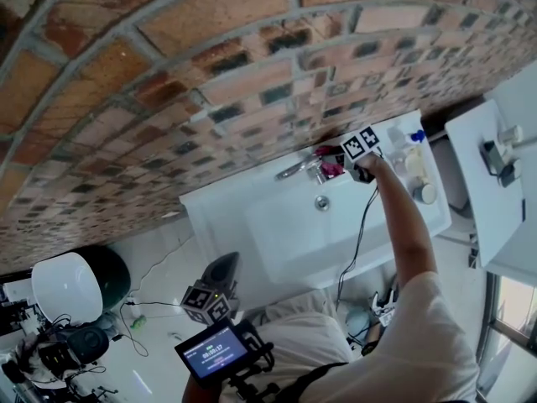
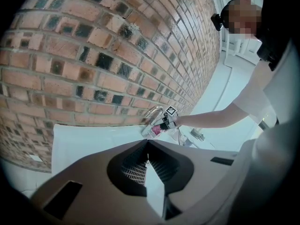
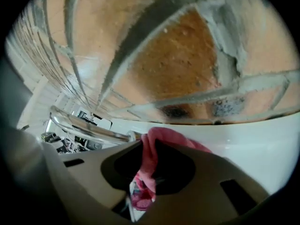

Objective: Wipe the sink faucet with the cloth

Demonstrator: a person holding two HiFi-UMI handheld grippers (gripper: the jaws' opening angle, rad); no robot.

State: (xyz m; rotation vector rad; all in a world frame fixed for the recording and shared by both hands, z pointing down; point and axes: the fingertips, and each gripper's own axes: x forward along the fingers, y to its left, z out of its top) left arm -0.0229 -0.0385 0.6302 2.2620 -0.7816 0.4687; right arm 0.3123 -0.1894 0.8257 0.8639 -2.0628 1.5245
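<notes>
The chrome faucet (image 1: 295,170) stands at the back rim of the white sink (image 1: 252,225), against the brick wall. My right gripper (image 1: 337,165) is shut on a pink cloth (image 1: 331,169) and holds it at the faucet's base. In the right gripper view the cloth (image 3: 152,149) bunches between the jaws of the right gripper (image 3: 143,172), just right of the faucet spout (image 3: 84,125). My left gripper (image 1: 225,264) hangs low in front of the sink, shut and holding nothing. Its own view shows the left gripper (image 2: 147,143) far from the faucet (image 2: 153,113) and cloth (image 2: 156,131).
Bottles and a jar (image 1: 413,159) crowd the sink's right end. The drain (image 1: 322,202) sits mid-basin. A white shelf (image 1: 482,183) stands at the right. On the floor at the left are a white round lid (image 1: 65,288) and cables. A screen (image 1: 216,351) is near my body.
</notes>
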